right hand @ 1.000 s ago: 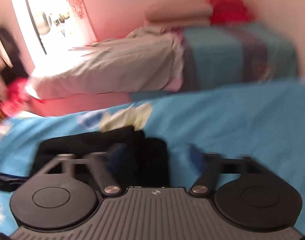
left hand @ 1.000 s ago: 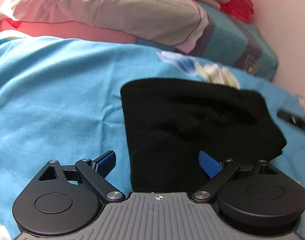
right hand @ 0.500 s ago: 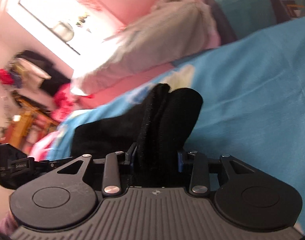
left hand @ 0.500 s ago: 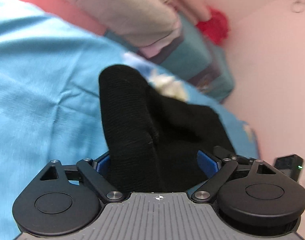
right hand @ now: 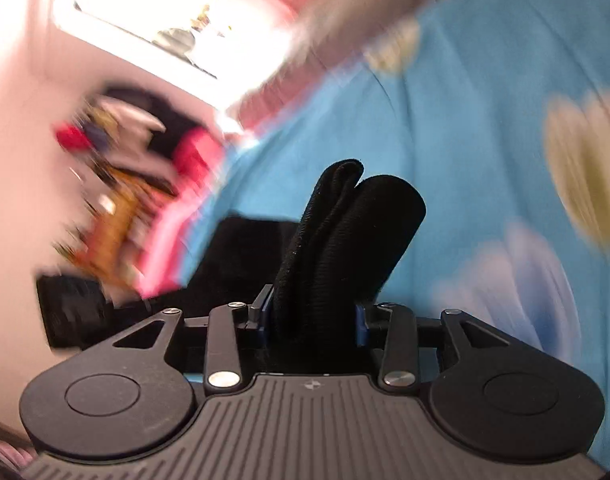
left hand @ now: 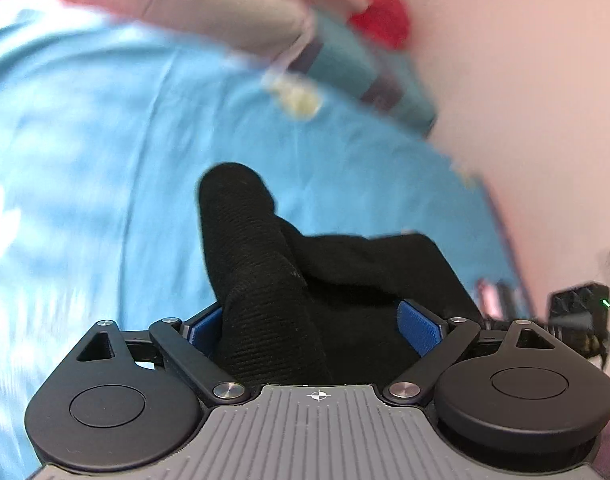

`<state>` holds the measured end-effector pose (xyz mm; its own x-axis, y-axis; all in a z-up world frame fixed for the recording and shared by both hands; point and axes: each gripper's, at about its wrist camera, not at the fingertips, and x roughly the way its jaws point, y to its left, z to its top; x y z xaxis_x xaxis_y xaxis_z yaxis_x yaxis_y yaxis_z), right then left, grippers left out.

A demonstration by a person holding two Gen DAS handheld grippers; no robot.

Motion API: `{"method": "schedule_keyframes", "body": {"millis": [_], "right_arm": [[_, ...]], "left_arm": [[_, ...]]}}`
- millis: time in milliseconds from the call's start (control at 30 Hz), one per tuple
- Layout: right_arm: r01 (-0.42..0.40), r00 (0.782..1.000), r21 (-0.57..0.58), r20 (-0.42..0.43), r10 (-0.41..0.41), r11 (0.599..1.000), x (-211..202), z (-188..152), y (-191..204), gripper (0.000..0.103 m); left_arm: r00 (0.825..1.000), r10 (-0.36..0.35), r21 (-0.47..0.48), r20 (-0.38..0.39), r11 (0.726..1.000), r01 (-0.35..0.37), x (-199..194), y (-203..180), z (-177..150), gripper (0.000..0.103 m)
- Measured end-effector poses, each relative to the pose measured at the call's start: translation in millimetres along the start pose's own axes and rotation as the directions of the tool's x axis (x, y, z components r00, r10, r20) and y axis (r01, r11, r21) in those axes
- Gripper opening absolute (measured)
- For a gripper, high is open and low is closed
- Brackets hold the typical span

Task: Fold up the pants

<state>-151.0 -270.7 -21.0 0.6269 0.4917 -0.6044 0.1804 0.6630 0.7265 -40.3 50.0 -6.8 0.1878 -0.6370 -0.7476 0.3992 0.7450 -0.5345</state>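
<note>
One pair of black pants [left hand: 305, 280], bunched into thick ribbed folds, is hanging between two grippers above the blue bed [left hand: 105, 160]. Left gripper [left hand: 317, 324] is clamping it; right gripper [right hand: 313, 316] fingers are easing apart, fabric pressed between.

We see the pants [left hand: 265, 280] as a thick black knit cloth, matt, with a fine ribbed weave that shows along the bunched fold in both wrist views [right hand: 345, 248]. The bed [left hand: 105, 140] wears a smooth light-blue cotton-like sheet printed with pale flowers, soft and without shine. The left gripper [left hand: 313, 322] has a matt black plastic body, a grey ribbed plate, small bright metal pivot pins, and blue fingers [left hand: 419, 328] faced with a rough textured pad. The right gripper [right hand: 315, 316] has the same matt black plastic and shiny pins. Behind, the folded bedding [left hand: 225, 12] looks like soft beige cloth, blurred.
</note>
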Motion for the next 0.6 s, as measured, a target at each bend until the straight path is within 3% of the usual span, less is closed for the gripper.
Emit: {"method": "schedule_keyframes", "body": {"millis": [67,100,167,267,367,433,467,533,600], "right_arm": [[0.229,0.970,-0.018,-0.074,-0.230,0.973,13.6,-27.1,-8.3,0.059],[0.273,0.961,-0.029,-0.045,-0.274,0.962,11.5,-34.2,-6.8,0.059],[0.259,0.966,-0.052,0.037,-0.257,0.965,2.4,-35.8,9.3,0.062],[0.313,0.944,-0.134,0.154,-0.292,0.940,6.5,-31.1,39.4,0.074],[0.495,0.857,-0.266,0.304,-0.415,0.827,28.9,-27.7,68.1,0.074],[0.552,0.816,-0.252,0.361,-0.452,0.795,35.6,-23.0,70.6,0.077],[0.548,0.816,-0.231,0.362,-0.451,0.804,34.7,-22.4,65.2,0.077],[0.499,0.851,-0.235,0.313,-0.421,0.834,46.9,-13.3,58.7,0.075],[0.468,0.879,-0.248,0.226,-0.419,0.848,63.0,-6.5,36.9,0.035]], "left_arm": [[0.992,0.105,-0.015,-0.073,0.994,-0.107,17.1,10.4,-21.0,0.103],[0.978,0.186,-0.003,-0.092,0.982,-0.188,24.9,14.1,-30.4,0.103],[0.958,0.265,0.026,-0.108,0.964,-0.264,33.8,17.3,-42.4,0.103],[0.961,0.266,0.007,-0.075,0.964,-0.267,29.1,16.4,-50.2,0.103],[0.960,0.273,0.000,-0.067,0.962,-0.273,29.2,12.8,-51.5,0.103],[0.955,0.289,0.012,-0.070,0.957,-0.289,35.1,10.3,-50.2,0.103],[0.954,0.292,0.013,-0.068,0.956,-0.292,35.1,9.2,-51.4,0.103],[0.953,0.296,0.010,-0.069,0.955,-0.296,37.3,9.4,-50.3,0.103],[0.950,0.304,0.012,-0.069,0.953,-0.304,39.7,9.6,-50.9,0.103]]}}
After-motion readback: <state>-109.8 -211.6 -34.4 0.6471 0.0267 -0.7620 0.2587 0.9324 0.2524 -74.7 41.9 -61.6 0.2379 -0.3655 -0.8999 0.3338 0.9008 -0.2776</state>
